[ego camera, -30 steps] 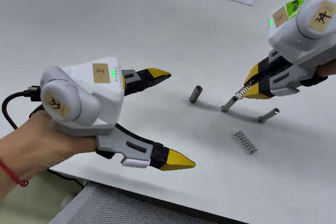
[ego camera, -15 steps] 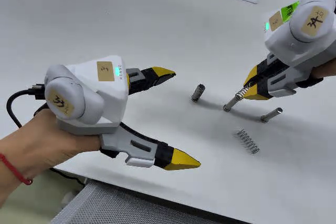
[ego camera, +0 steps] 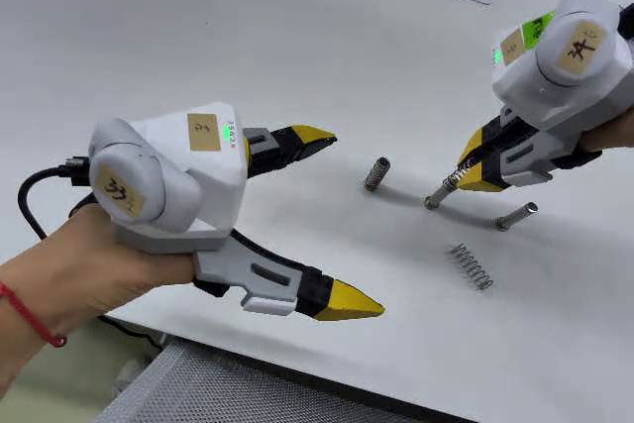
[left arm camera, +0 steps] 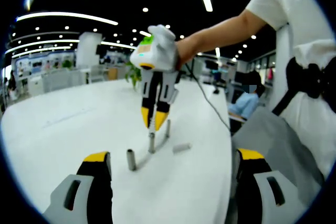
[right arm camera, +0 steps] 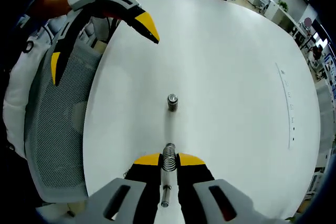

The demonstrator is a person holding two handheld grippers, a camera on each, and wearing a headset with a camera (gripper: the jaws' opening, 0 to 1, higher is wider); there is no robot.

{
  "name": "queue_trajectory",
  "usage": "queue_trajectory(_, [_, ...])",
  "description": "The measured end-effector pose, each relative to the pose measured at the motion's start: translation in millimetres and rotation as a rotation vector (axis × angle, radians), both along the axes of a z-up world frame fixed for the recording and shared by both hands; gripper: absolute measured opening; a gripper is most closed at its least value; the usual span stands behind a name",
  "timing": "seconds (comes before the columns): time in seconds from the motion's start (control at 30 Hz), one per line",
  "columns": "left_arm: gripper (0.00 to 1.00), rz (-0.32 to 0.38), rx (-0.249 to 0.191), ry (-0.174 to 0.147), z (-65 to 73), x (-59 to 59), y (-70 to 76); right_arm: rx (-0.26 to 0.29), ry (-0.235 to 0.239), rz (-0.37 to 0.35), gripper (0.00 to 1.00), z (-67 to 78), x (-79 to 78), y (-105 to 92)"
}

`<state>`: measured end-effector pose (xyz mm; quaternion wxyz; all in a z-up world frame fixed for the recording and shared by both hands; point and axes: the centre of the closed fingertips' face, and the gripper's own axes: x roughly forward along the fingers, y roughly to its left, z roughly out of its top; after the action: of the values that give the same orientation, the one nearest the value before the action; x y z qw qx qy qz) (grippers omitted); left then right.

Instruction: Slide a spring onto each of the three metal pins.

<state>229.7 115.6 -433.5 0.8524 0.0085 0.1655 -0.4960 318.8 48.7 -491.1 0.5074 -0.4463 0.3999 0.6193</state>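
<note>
Pinching a spring (right arm camera: pixel 168 156) between its yellow tips, the right claw (ego camera: pixel 472 177) is closed on it and holds it over the top of a pin (ego camera: pixel 436 195). This pin slants from the tips down to the table (ego camera: pixel 248 47), likely so the table braces its far end. Just ahead of that claw stands a finished pin (ego camera: pixel 374 173) wearing its spring. Below the claw lie a bare pin (ego camera: pixel 517 215) and a loose spring (ego camera: pixel 470 266), seemingly the last pair. The left claw (ego camera: pixel 347 223) hangs wide open and empty, well apart, apparently to stay clear.
</note>
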Motion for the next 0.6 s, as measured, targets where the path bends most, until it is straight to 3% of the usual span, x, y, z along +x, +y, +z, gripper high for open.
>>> queue_trajectory(0.6, [0.99, -0.004, 0.003, 0.006, -4.2, 0.7, 1.9, -0.014, -0.038, 0.042, 0.12, -19.9, -7.7, 3.4])
